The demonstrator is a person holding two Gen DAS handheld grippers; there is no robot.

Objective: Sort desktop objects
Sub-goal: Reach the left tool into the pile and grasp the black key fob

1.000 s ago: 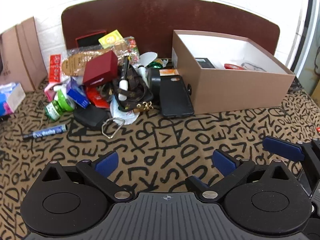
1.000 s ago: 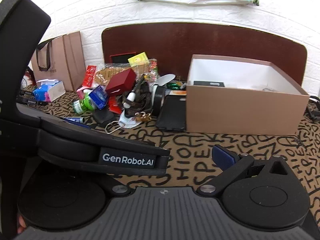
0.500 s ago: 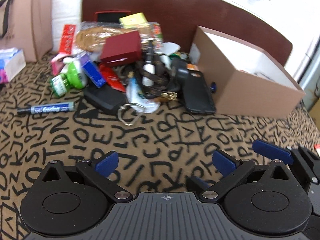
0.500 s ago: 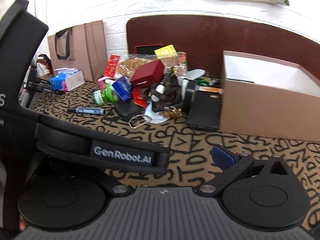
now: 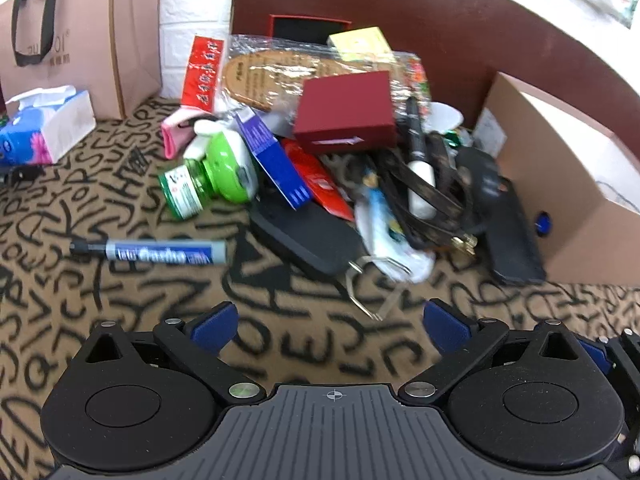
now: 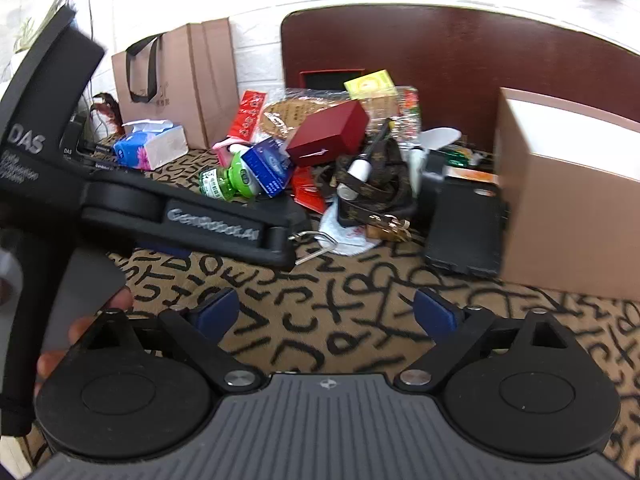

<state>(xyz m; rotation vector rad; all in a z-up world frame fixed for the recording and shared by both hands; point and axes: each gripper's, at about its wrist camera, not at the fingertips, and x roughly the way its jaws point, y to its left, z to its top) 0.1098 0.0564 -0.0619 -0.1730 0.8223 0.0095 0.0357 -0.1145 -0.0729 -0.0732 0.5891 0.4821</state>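
Sitting at 3 o'clock, the box [image 5: 568, 184] hides its contents; both hand-held grippers, left [image 5: 330, 326] and right [image 6: 326, 314], hover empty, the right's jaws just narrowing, over the tabletop [image 5: 120, 300].

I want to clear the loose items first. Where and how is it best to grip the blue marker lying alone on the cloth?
Probably grip the blue marker at mid-barrel, coming from above with the fingers across its length. It lies flat, apart from the pile, with bare patterned cloth on both long sides.
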